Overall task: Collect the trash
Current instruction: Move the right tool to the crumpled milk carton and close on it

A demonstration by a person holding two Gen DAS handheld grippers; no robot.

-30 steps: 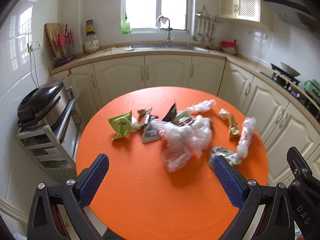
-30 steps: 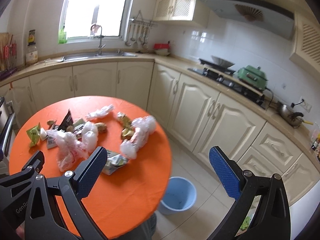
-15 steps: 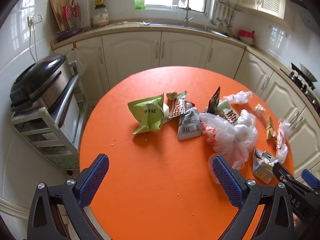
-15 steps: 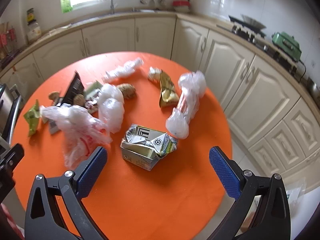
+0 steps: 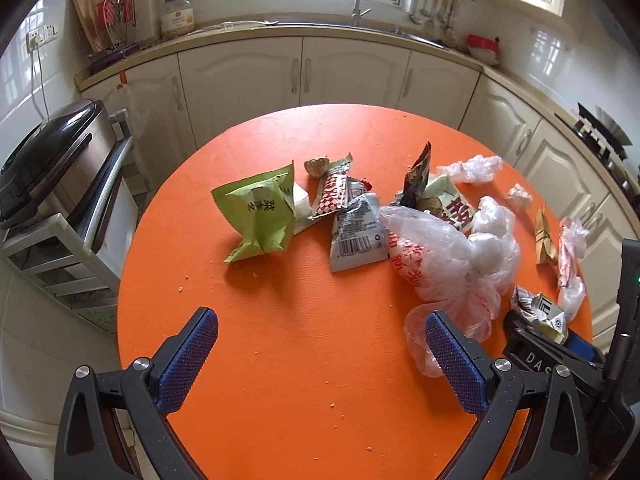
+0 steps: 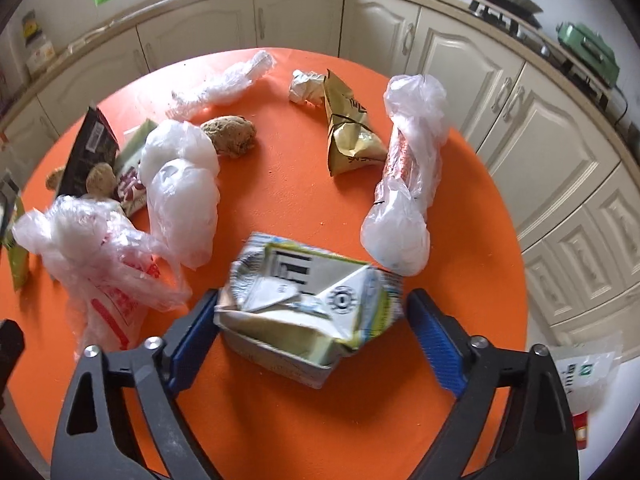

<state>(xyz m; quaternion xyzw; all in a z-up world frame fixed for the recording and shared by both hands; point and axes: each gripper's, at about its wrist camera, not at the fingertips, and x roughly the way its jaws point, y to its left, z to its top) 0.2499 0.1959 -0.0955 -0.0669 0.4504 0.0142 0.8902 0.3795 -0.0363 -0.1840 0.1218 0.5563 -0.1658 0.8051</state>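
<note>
Trash lies scattered on a round orange table. A crushed white-and-green carton sits between the fingers of my right gripper, whose jaws are closing; the left pad is at the carton's edge and a gap remains at the right pad. My left gripper hangs open over bare tabletop, with nothing between its fingers. A clear plastic bag with red print lies just past its right finger. Farther off are a green packet and a grey packet. A gold wrapper and a rolled plastic bag lie beyond the carton.
Cream cabinets and a counter with a sink ring the table. A metal rack with a dark appliance stands at the left. A stove is at the far right. A white plastic bag lies on the floor, right of the table.
Both grippers have come down closer to the table. The right one tipped downward and dropped around the crushed carton, and its jaws have narrowed. The left one stays open.
</note>
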